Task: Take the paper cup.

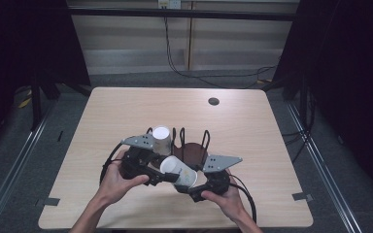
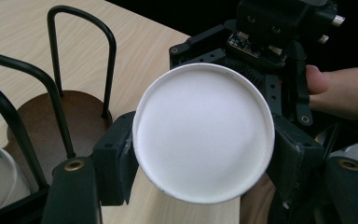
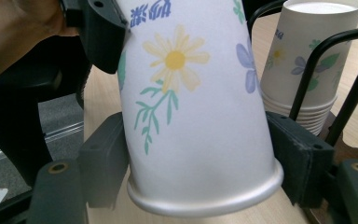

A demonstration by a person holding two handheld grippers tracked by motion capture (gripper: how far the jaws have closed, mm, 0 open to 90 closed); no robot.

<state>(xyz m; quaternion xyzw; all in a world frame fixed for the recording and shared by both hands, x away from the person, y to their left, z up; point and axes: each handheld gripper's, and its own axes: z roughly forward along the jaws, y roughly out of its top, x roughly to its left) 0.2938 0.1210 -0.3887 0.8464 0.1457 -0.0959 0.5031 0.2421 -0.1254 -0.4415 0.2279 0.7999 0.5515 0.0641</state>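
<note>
High view sits above the person's side, looking forward and down over the whole tabletop (image 1: 252, 126), fairly far off. Left gripper view looks along its jaws straight at the white bottom of the cup (image 2: 204, 133), very close, with the rack (image 2: 51, 74) beside it. Right gripper view faces the same cup (image 3: 191, 93) side-on, just as close. All three views share that cup (image 1: 179, 172) and the rack (image 1: 192, 145).

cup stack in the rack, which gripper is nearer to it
Left. The left gripper sits just in front of the cup stack; the right gripper is farther, off to the stack's right, gripping the loose cup.
</note>
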